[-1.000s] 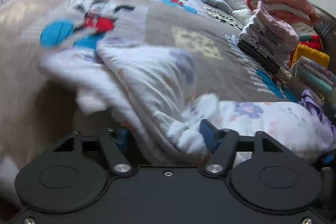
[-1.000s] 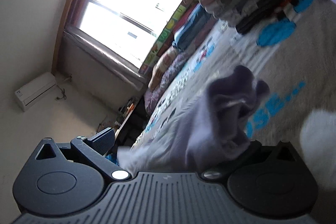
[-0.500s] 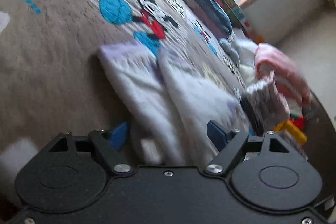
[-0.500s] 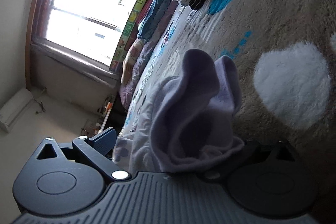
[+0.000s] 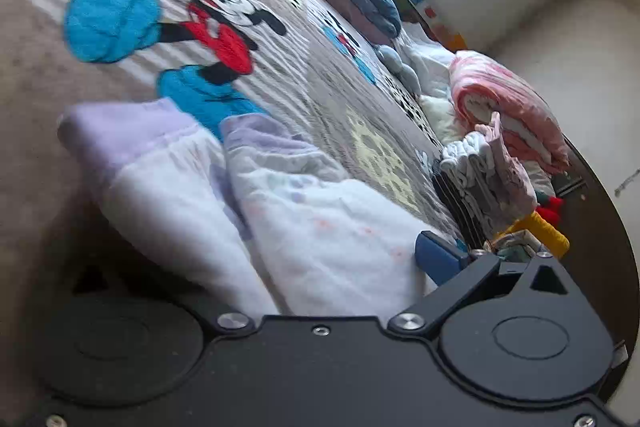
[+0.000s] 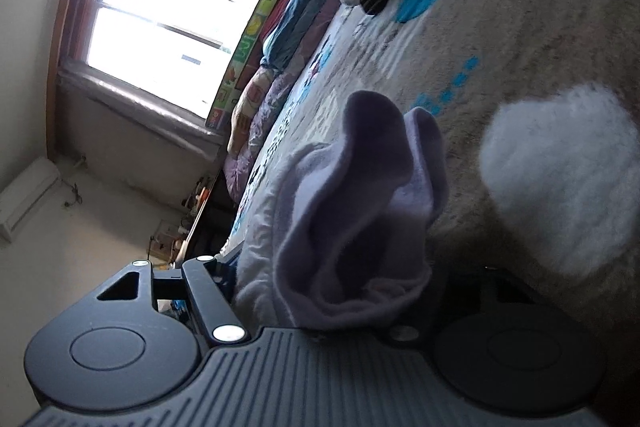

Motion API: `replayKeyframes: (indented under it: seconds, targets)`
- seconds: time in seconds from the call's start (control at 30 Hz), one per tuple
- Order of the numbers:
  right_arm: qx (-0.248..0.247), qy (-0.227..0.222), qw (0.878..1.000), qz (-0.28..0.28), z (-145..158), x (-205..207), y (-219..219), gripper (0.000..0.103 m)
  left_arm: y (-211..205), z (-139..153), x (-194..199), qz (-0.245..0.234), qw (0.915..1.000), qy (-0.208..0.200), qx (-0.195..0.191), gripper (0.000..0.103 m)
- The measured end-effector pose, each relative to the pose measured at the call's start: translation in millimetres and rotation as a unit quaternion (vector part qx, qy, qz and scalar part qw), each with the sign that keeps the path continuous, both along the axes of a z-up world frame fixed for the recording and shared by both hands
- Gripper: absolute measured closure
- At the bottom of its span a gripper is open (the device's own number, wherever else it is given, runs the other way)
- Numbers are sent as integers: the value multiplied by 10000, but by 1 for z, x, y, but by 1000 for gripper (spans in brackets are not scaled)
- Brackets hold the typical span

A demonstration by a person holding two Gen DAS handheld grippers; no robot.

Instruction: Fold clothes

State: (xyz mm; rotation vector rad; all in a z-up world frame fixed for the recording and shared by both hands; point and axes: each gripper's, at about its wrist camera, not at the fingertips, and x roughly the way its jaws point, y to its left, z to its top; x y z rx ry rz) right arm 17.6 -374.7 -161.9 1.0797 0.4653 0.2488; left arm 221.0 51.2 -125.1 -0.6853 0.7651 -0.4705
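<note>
Two grippers hold one garment (image 5: 280,195) at opposite ends; the left gripper (image 5: 328,267) has white cloth between its spread jaws, only its blue right pad (image 5: 436,257) showing, so whether it pinches I cannot tell; the right gripper (image 6: 320,303) is clenched on the lilac cuff (image 6: 360,203), which bunches up from its fingers. From the left fingers the garment's long axis runs straight ahead across the blanket (image 5: 340,99), two legs side by side, lilac cuffs farthest. Beyond, folded stacks (image 5: 492,167) sit to the right.
</note>
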Motion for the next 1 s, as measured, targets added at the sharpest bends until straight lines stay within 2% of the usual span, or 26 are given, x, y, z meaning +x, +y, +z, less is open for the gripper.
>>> replayKeyframes:
  seconds: [0.1,0.13,0.17,0.23,0.33,0.53,0.73,0.87,1.0]
  targets:
    - [-143,-162,9998,-9,6,3,1,53,-3,1,15,-202,9998,-24,-81,2]
    - [-187,-212,9996,-19,9,5,2,56,-5,1,19,-273,9996,-45,-76,8]
    - [-230,-263,9994,-29,12,7,3,56,-5,1,22,-305,9995,-68,-79,15]
    - [-366,-375,9986,11,22,14,6,59,-5,-1,27,-367,9992,-109,-94,59]
    - [-547,-594,9966,129,37,23,15,61,11,-8,32,-319,9971,-20,-690,72]
    - [-925,-1067,9894,336,75,51,25,64,39,7,30,126,9906,-676,-1180,76]
    - [-1256,-1464,9801,466,105,99,34,67,75,19,24,880,9748,-1346,-1544,76]
    - [-1424,-1658,9744,526,117,137,37,68,98,15,27,1364,9651,-1498,-1662,76]
    - [-1606,-1694,9707,577,121,174,42,71,105,9,34,1604,9643,-1398,-1575,76]
